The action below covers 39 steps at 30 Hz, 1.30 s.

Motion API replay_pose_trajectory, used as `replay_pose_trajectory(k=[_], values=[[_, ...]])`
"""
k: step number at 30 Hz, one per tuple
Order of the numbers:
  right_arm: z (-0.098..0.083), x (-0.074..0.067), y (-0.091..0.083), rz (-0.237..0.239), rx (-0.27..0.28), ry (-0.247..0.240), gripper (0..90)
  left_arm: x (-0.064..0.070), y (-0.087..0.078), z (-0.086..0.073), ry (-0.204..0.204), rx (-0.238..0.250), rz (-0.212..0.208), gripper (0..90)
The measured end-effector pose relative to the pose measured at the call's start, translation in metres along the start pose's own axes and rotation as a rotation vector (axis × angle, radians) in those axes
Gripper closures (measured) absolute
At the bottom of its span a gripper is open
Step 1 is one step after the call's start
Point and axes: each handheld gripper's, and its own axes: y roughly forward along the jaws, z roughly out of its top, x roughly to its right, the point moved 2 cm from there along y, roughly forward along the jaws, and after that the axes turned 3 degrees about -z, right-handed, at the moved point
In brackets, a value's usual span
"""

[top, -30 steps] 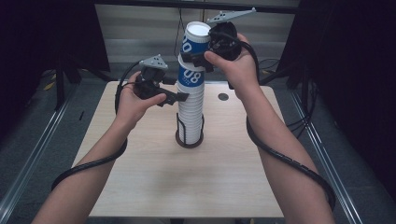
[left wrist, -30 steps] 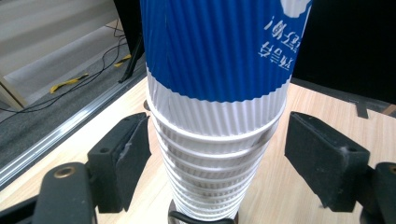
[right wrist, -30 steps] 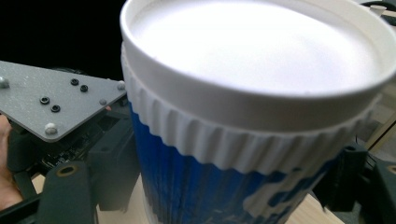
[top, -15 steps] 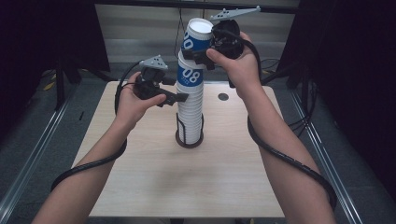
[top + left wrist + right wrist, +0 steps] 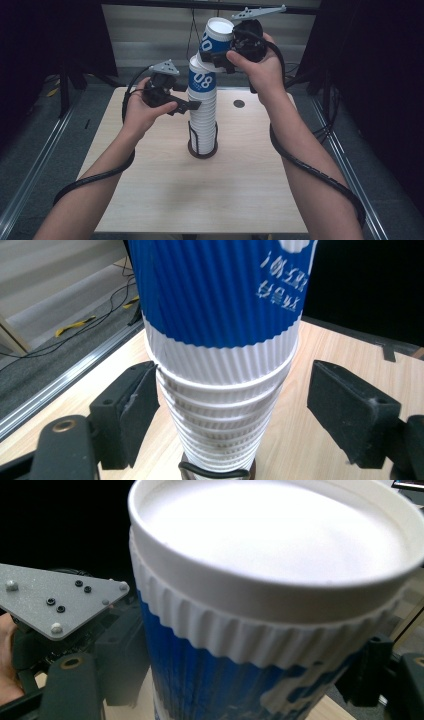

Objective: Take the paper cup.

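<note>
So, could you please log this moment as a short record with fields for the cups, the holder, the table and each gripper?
top cup: blue and white, tilted, lifted off the stack
cup stack: upright in the wire holder
table: light wood
right gripper: shut on top cup
left gripper: open, fingers either side of stack

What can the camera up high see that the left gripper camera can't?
High view alone: both hands, the right gripper clamped on the tilted top cup, and the table's full shape.

Left gripper view alone: the ribbed cup walls up close, with one jaw against the stack and the other standing apart from it.

Both: the cup stack, its black wire holder, and the left gripper around the stack.
</note>
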Motion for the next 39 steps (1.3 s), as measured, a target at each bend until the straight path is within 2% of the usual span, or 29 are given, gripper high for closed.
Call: replay_pose_trajectory(k=[8,11,15,22,29,32,39], values=[[-0.001,0.004,-0.005,-0.010,0.005,0.005,21.7,-0.003,-0.002,-0.002,0.009,-0.018,0.008,19.2],[-0.001,0.005,-0.007,-0.015,0.006,0.005,21.7,-0.002,-0.002,-0.003,0.001,-0.015,0.011,19.1],[-0.002,0.007,-0.011,-0.018,0.005,0.004,21.8,-0.003,-0.003,-0.005,0.013,-0.039,0.011,18.7],[-0.006,0.014,-0.018,-0.035,0.009,0.004,21.8,-0.004,-0.008,-0.008,0.001,-0.044,0.013,18.1],[-0.014,0.022,-0.026,-0.049,0.007,0.018,21.7,-0.004,-0.009,-0.012,0.003,-0.057,0.012,17.8],[-0.019,0.025,-0.029,-0.057,0.002,0.021,21.7,-0.003,-0.009,-0.014,-0.008,-0.048,0.017,17.6],[-0.032,0.033,-0.035,-0.072,-0.011,0.026,21.7,-0.004,-0.009,-0.018,0.000,-0.058,0.019,17.4]])
